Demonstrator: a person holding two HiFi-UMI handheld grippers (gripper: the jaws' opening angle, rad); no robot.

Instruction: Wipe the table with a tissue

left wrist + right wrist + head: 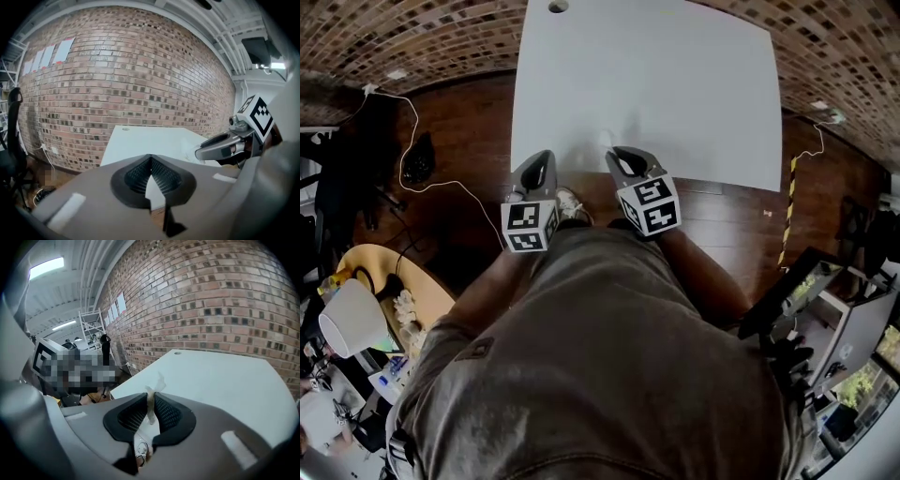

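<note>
The right gripper (151,398) is seen with fingers clenched on a thin tissue (158,380) above the near edge of the white bench (656,84), which lies ahead, the left gripper (150,158) pinched shut, empty, just left.

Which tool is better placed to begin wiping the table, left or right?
Right. The right tool is shut on the tissue, and its tip is over the near edge of the table. The left tool is shut with nothing between its jaws.
</note>
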